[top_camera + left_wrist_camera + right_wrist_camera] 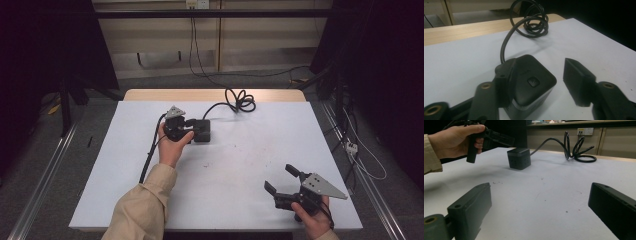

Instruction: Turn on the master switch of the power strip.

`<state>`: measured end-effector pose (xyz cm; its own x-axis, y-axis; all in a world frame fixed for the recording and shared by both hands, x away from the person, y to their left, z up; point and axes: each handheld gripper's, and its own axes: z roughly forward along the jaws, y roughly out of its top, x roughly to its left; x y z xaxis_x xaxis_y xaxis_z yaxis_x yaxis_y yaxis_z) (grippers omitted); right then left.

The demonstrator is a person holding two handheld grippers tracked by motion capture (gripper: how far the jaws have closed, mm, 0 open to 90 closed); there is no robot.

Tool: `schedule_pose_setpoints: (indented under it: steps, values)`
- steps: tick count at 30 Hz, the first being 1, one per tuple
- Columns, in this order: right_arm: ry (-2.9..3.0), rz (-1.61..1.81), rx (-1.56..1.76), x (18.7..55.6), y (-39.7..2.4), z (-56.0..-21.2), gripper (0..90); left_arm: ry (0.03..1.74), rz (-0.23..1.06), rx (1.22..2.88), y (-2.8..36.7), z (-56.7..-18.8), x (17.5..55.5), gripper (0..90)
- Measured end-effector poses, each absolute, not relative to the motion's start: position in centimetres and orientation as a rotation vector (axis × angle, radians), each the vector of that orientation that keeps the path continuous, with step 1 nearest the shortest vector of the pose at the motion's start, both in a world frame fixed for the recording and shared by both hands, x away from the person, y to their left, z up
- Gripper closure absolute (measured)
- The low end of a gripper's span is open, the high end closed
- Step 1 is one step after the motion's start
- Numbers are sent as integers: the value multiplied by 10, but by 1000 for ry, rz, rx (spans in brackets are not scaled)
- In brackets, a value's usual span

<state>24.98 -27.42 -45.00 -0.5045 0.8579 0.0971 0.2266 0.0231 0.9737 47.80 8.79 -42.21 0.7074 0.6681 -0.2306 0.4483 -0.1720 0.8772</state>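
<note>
Straddling the black socket cube [529, 85], the left gripper [186, 128] sits left of the middle of the bench [250, 165], toward its far edge. Its jaws stand partly spread. In the left gripper view one jaw lies against the cube's near side, while the other stands clear of the opposite side with white bench showing in the gap, so nothing is pinched yet. The cube sits squarely between the two jaws, resting flat on the bench, its button face up. Its cable [239, 101] leaves the far side and runs to a coil near the far edge, right of the cube, so the cube's free line of travel is back toward the near edge rather than away from the coil.

Farther right, the right gripper [281, 184] is held near the near right corner, well apart from the cube. Its jaws are spread wide with only bare bench between them, and they point across the bench toward the cube [519, 158]. The left hand [171, 147] is by far the nearer, so a grip would likely fall to it: closing the free jaw across that gap.
</note>
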Motion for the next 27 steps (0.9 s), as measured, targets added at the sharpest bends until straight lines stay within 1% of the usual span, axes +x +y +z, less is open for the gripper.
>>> schedule_pose_setpoints:
  steps: [2, 4, 7, 9, 21, 27]
  values:
    - [1762, 1514, 1108, 249, -275, -450, 44, 880, 244, 1813, 90, -421, 476, 352]
    - [1759, 1512, 1111, 248, -276, -450, 44, 861, 243, 1824, 93, -420, 473, 335]
    - [1757, 1509, 1115, 248, -276, -450, 43, 865, 241, 1821, 98, -418, 468, 263]
    - [1761, 1504, 1112, 248, -276, -450, 43, 854, 232, 1821, 102, -417, 464, 254]
    - [1765, 1503, 1111, 248, -275, -450, 43, 851, 210, 1821, 126, -416, 443, 124]
    - [1763, 1503, 1110, 248, -275, -450, 44, 830, 222, 1830, 135, -417, 432, 85]
